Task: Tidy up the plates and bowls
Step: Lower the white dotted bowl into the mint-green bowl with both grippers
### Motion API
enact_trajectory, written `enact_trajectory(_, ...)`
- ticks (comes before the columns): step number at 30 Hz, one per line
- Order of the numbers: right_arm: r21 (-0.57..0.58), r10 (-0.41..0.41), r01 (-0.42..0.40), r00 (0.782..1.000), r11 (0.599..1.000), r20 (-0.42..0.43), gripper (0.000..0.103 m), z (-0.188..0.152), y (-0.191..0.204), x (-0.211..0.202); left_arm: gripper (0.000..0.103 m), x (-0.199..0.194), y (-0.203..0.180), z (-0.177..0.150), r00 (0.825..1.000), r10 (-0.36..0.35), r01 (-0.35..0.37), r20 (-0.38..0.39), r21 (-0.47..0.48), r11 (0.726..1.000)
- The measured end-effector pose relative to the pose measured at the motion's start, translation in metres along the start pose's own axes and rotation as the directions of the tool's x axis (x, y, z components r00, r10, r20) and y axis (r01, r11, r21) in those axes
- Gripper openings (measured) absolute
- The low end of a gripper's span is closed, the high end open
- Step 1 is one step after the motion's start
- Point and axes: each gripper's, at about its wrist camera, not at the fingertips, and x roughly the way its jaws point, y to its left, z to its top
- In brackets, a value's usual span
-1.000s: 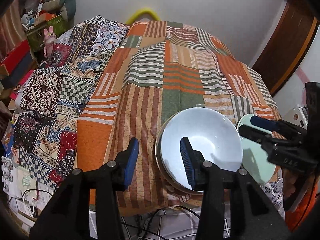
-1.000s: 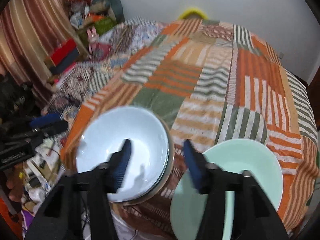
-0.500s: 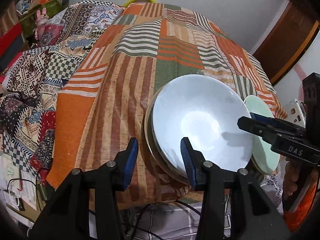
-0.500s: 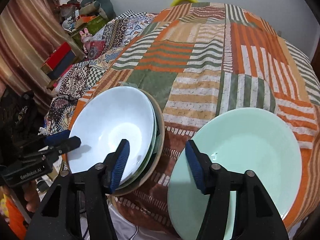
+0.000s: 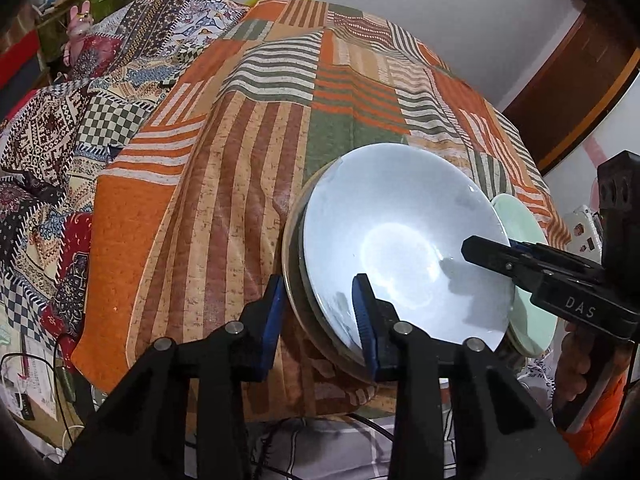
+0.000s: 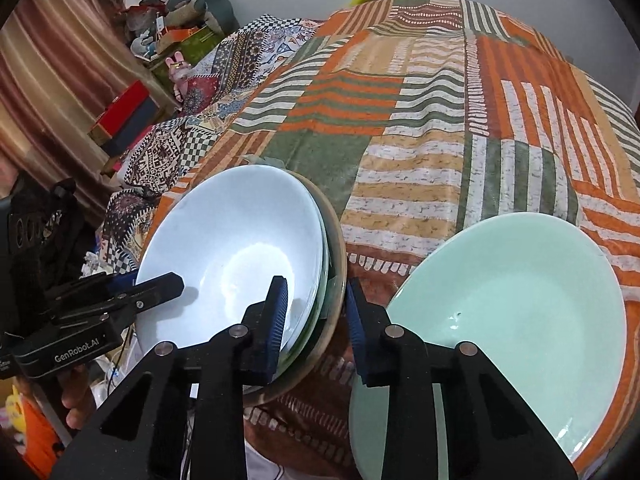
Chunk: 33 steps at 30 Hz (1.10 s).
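The top plate (image 5: 404, 248) of the stack is pale blue-white, with a tan rim (image 5: 289, 264) showing under it, and the plate (image 6: 516, 300) beside it is mint green. They sit on a cloth (image 5: 248, 160) patched in orange, olive green, tan and cream stripes, next to a quilt (image 5: 60, 140) of checks and dark red and navy motifs. Each black hand-held gripper has blue pads (image 6: 277, 320), and a brown striped curtain (image 6: 52, 80) hangs behind.

Both wrist cameras look steeply down, close, from opposite sides onto the stacked pale-blue plate (image 5: 404, 248) (image 6: 236, 256) they share.
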Motion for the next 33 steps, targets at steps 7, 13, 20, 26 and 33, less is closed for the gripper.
enact_trajectory(7,-0.010,-0.021,0.021,1.000,1.000,-0.004,0.027,0.000,0.002,0.002,0.034,0.006,-0.001,-0.001,1.000,0.003,-0.003,-0.009,-0.018,1.000)
enact_trajectory(13,-0.014,-0.065,0.065,0.998,0.998,-0.023,0.027,0.004,0.008,0.001,0.034,0.001,-0.006,0.003,0.999,0.027,-0.027,-0.025,-0.027,0.999)
enact_trajectory(20,0.006,-0.057,0.057,0.998,0.998,-0.021,0.027,0.004,0.005,-0.006,0.034,-0.011,-0.016,0.002,0.999,0.052,-0.052,-0.013,-0.001,0.999)
enact_trajectory(26,0.026,-0.036,0.036,0.999,0.999,0.011,0.027,0.005,0.005,-0.023,0.034,-0.033,-0.027,0.004,0.998,0.046,-0.046,0.031,0.012,0.999)
enact_trajectory(33,0.036,-0.024,0.022,0.997,0.999,0.077,0.027,0.005,0.005,-0.052,0.034,-0.062,-0.047,0.010,0.995,0.033,-0.036,0.096,0.034,0.999)
